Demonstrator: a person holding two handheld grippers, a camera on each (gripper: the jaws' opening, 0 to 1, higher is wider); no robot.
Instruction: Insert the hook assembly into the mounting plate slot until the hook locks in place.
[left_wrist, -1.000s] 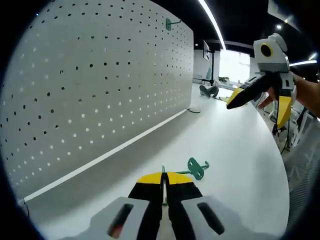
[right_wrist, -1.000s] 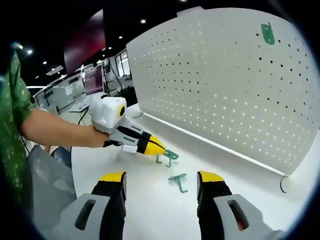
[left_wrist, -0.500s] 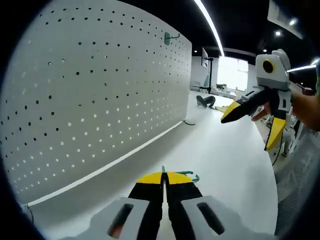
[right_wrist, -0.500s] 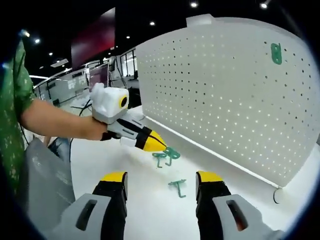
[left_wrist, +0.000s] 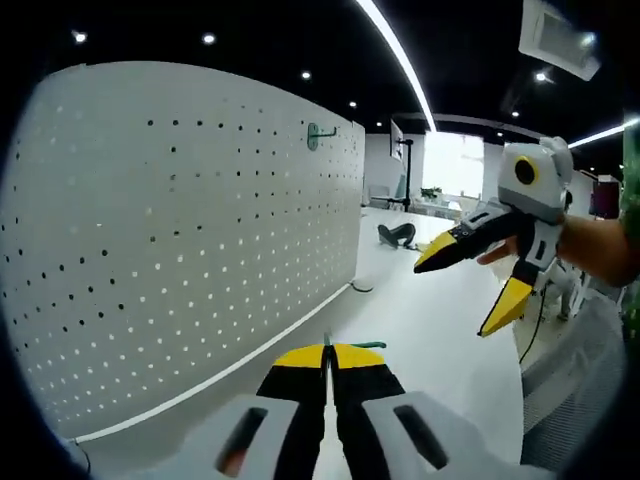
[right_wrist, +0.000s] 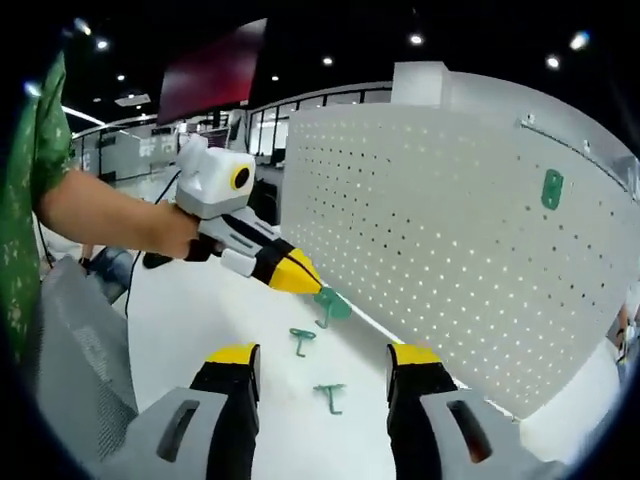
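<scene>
White perforated steel, the pegboard (left_wrist: 190, 250) stands upright on the left of the left gripper view, with one green hook already mounted (left_wrist: 318, 134) high on its face, well above and ahead of the fingertips. The left gripper (left_wrist: 327, 352) has its yellow-tipped jaws pressed together on a green hook (left_wrist: 368, 346), whose thin bar just peeks out past the tips. From the right gripper view, that held hook (right_wrist: 331, 304) hangs off the tips in the air, clear of the table (right_wrist: 200, 320) and near the board.

The step in hand seems to be carrying the hook to the board. To do it well, I would keep the grip firm, turn the hook's round plate square to the holes, pick a slot, and press in until it catches, without swinging the other pieces out of sight.

Farther right, the right gripper (right_wrist: 322, 352) has its jaws spread wide and holds nothing. Between and just beyond its tips, two spare hooks lie on the table: one nearer the tips (right_wrist: 329, 394), one farther (right_wrist: 300, 339). The mounted hook (right_wrist: 551, 188) sits far up to the right of its fingers.
</scene>
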